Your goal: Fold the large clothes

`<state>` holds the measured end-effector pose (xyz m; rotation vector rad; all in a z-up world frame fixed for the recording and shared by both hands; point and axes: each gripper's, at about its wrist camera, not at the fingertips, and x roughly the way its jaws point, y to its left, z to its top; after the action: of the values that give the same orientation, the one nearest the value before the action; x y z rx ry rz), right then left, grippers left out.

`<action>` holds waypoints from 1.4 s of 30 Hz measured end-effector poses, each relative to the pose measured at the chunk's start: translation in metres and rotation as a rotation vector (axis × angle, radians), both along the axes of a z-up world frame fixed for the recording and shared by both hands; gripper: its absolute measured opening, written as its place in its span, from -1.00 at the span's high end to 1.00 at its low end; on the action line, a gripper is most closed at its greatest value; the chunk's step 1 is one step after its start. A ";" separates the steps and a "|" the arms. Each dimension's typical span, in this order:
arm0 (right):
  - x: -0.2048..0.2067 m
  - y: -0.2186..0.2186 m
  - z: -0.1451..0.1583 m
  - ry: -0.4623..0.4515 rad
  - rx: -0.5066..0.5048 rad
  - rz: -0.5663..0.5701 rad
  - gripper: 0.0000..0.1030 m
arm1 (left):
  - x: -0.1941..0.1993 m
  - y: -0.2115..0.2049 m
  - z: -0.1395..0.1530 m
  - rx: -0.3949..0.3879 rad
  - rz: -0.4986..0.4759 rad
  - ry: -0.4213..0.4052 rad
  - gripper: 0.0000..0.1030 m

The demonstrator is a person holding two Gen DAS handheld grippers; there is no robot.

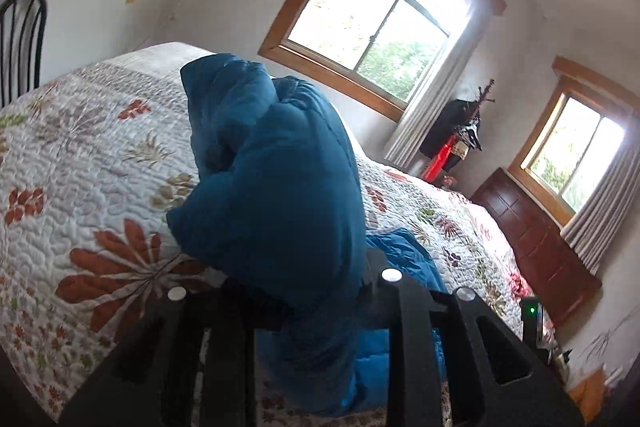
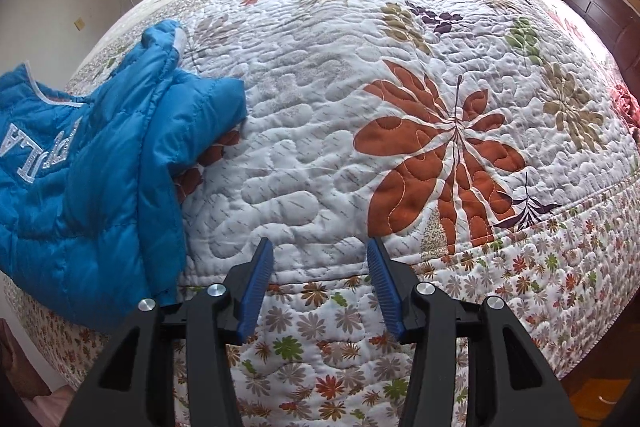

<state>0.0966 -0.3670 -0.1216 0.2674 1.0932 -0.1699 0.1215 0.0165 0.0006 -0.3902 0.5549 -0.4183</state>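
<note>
jacket [image 1: 276, 179] bunched, pinched in left gripper [image 1: 304, 291]; only right view shows white lettering [image 2: 38, 151], right gripper [image 2: 320, 259] wide, empty over quilt [image 2: 320, 107].

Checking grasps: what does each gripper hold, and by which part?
Left gripper: blue puffer jacket, bunched fabric; exact part unclear. Right gripper: nothing, jaws open.

A: Identify the supporting surface.
B: A bed covered by a white quilted bedspread [image 2: 320, 147] with rust-orange, olive and purple leaf prints.
A: Items directly on it?
B: One puffy blue quilted jacket [image 2: 92, 163], at the bedspread's left edge, partly overhanging.
</note>
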 end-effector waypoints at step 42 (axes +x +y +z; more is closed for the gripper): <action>0.012 0.001 -0.005 0.034 -0.023 0.015 0.00 | 0.048 -0.173 -0.077 0.221 -0.445 0.219 0.36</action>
<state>0.1091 -0.3657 -0.1268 0.2363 1.1257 -0.1735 0.1696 -0.1567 -0.0760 -0.0958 0.8983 -0.7388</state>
